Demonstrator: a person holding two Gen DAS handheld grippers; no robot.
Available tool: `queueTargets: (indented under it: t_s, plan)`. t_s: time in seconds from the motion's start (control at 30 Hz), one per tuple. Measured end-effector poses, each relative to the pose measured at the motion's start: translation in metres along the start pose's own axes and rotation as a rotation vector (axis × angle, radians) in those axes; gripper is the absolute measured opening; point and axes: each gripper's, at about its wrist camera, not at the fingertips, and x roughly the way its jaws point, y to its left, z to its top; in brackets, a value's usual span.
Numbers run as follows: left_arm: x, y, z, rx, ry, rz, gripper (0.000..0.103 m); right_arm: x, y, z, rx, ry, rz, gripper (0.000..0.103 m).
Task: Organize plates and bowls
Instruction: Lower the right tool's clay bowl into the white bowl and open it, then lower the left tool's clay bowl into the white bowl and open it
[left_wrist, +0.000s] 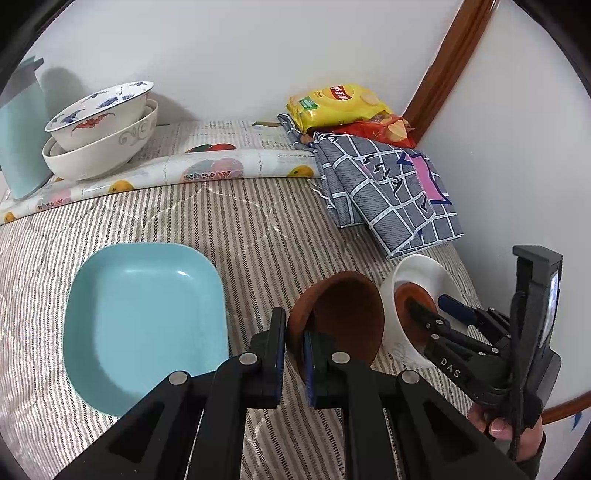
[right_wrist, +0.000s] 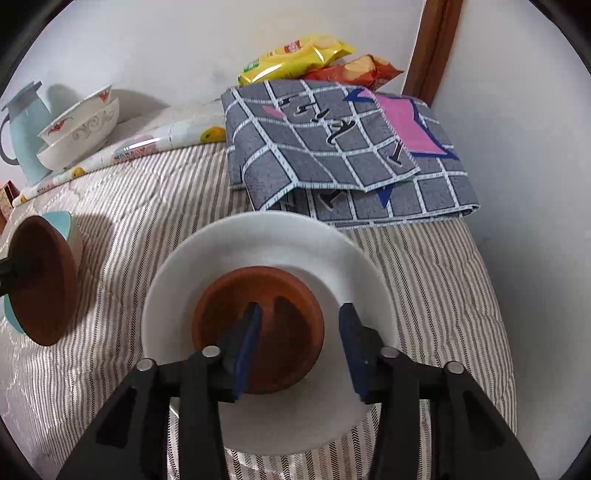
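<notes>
My left gripper is shut on the rim of a brown clay dish, held tilted on edge above the striped bedding; the same dish shows at the left of the right wrist view. Left of it lies a square teal plate. A second brown dish sits inside a white plate. My right gripper stands open over that dish's near rim, one finger inside the dish and the other outside over the plate, neither pad pressing. In the left wrist view the right gripper reaches into the white plate.
Two stacked white patterned bowls stand at the back left beside a teal jug, on a rolled fruit-print mat. A folded grey checked cloth and snack bags lie at the back right by the wall and a wooden frame.
</notes>
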Motion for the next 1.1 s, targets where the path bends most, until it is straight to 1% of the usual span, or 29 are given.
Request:
queueTargets:
  t_s: [0.13,0.23,0.37,0.43,0.53,0.7,0.83,0.93,1.1]
  plan:
    - [0.0,-0.005,0.0,0.002,0.006,-0.01,0.009,-0.012,-0.008,0.001,0.032,-0.02,0.041,0.044]
    - [0.002,-0.013,0.001,0.009,0.014,-0.011,0.009,-0.031,-0.018,-0.001,0.065,-0.071,0.04,0.044]
    - [0.004,-0.029,0.005,0.032,0.024,-0.015,0.009,-0.059,-0.034,-0.004,0.116,-0.144,0.068,0.045]
    - [0.004,-0.038,0.007,0.046,0.027,-0.022,0.009,-0.073,-0.046,-0.008,0.144,-0.184,0.062,0.046]
    - [0.006,-0.056,0.012,0.071,0.031,-0.031,0.009,-0.086,-0.064,-0.015,0.183,-0.217,0.052,0.049]
    - [0.019,-0.088,0.015,0.115,0.049,-0.043,0.009,-0.091,-0.088,-0.031,0.225,-0.222,0.035,0.049]
    - [0.04,-0.104,0.016,0.107,0.086,-0.066,0.009,-0.087,-0.106,-0.045,0.256,-0.202,0.015,0.049]
    - [0.053,-0.11,0.015,0.111,0.106,-0.047,0.009,-0.087,-0.118,-0.053,0.276,-0.197,0.002,0.049]
    - [0.067,-0.109,0.014,0.096,0.134,-0.041,0.009,-0.081,-0.128,-0.064,0.294,-0.183,-0.002,0.049]
